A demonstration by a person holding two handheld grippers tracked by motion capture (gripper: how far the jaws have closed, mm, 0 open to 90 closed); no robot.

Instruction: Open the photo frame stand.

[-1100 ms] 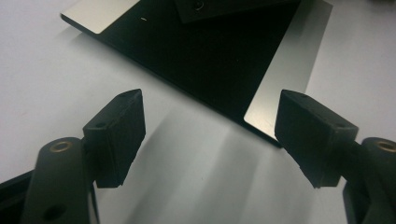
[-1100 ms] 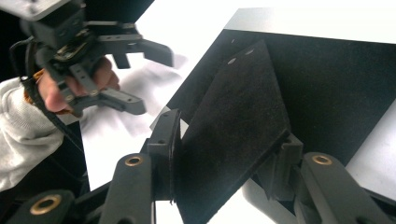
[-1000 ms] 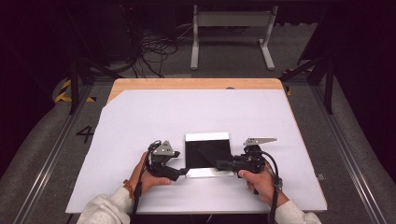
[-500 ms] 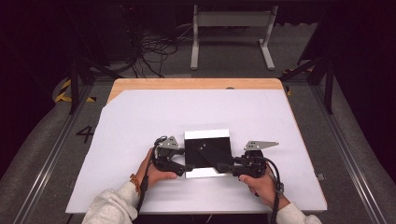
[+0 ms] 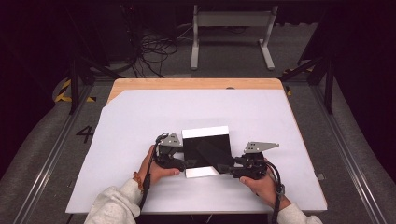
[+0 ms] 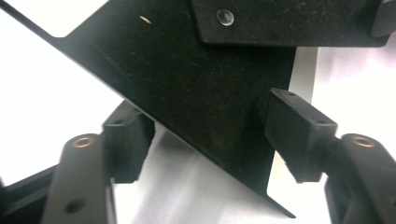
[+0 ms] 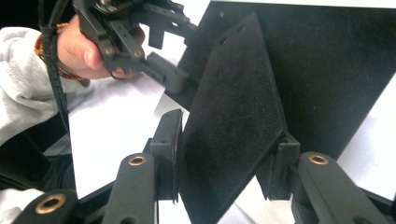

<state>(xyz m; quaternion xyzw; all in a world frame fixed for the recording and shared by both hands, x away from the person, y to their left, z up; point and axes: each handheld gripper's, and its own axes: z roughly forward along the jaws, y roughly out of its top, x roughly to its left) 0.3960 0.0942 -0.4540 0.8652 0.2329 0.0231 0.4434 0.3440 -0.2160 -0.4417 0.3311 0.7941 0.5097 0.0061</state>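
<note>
Black felt-faced folding board (image 5: 208,151), light, stiff, on white desk (image 5: 261,116). Grip edges: right tongs (image 7: 224,154) pinch raised flap at 5 o'clock; left tongs (image 6: 205,140) spread, closing, straddle 7 o'clock corner.

Black on white, with a strip of pale wood.

The flat, matt black felt-like square panel (image 5: 208,148) has white edges and lies on the white sheet covering the surface (image 5: 140,121), whose far rim is light wood. The left claw (image 5: 183,163) and the right claw (image 5: 224,167) are black with small brass-coloured rivets and grey three-cornered top plates. The person's sleeves (image 5: 112,207) are light grey. The floor is grey, with a yellow-and-black striped marking at the left.
</note>
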